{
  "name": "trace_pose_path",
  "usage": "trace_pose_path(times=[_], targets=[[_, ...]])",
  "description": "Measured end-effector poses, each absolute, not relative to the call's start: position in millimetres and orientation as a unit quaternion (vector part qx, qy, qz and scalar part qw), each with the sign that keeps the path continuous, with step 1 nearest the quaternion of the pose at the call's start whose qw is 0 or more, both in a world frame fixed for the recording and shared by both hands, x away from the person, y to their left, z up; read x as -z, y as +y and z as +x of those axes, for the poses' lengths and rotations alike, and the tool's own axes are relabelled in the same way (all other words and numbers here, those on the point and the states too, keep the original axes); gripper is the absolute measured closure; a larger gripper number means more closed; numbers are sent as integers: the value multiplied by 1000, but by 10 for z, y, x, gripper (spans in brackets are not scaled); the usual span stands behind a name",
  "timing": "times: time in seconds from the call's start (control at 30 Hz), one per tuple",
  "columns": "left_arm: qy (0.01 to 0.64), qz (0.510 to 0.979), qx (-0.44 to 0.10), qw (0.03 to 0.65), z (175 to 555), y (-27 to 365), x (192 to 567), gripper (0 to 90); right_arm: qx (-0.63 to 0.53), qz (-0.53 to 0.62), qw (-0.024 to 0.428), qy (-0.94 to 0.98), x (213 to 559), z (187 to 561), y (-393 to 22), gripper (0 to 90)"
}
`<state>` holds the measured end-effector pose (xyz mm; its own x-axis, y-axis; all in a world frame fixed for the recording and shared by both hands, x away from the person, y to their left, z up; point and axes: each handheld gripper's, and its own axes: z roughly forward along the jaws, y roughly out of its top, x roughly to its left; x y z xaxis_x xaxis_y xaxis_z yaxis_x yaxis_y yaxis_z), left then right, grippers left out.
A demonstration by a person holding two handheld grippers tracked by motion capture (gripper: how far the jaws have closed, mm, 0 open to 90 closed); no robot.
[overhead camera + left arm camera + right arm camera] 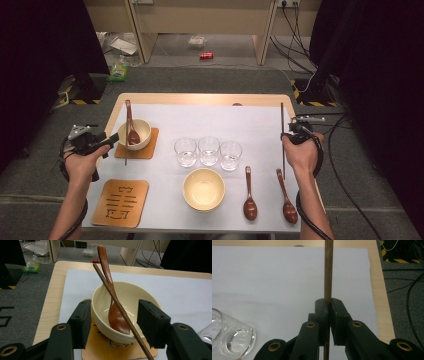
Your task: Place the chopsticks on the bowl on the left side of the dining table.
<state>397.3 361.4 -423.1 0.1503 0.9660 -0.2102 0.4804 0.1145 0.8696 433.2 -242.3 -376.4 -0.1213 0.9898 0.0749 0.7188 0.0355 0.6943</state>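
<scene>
My right gripper (329,311) has its jaws pressed together on a single wooden chopstick (328,270), pinching it partway along so that the stick runs straight up the view over the white mat (274,277). From the high view I see that right gripper (298,131) near the table's right edge, with the chopstick (282,125) running along that side of the mat, one end toward the far edge of the table and the other past the hand toward me.

My left gripper (113,320) has its jaws spread wide to either side of a cream bowl (125,293). I cannot tell whether the pads touch its wall. The bowl stands on a wooden coaster (100,350) at the mat's left side. Inside it leans a reddish-brown wooden spoon (113,312), handle up toward the far rim, and a second chopstick (117,307) lies slanted across the rim, crossing the spoon and passing between my jaws.

Around them in the high view: three clear glasses (208,150) in a row at mid-table, an empty cream bowl (203,189) just in front of them, two more wooden spoons (250,195) lying to its right, and a bare patterned coaster (121,202) at the near left corner. One of the glasses (237,342) lies close on my right gripper's left.
</scene>
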Motion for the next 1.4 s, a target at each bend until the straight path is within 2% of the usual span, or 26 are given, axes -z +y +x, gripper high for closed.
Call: trace_pose_path(times=[0.83, 1.4], targets=[[588, 607, -296, 446, 3948, 3645, 4141, 456, -354, 602, 258, 668, 3689, 4416, -2278, 849], [589, 585, -312, 463, 3973, 3664, 4051, 459, -369, 587, 273, 666, 3661, 4448, -2198, 849]])
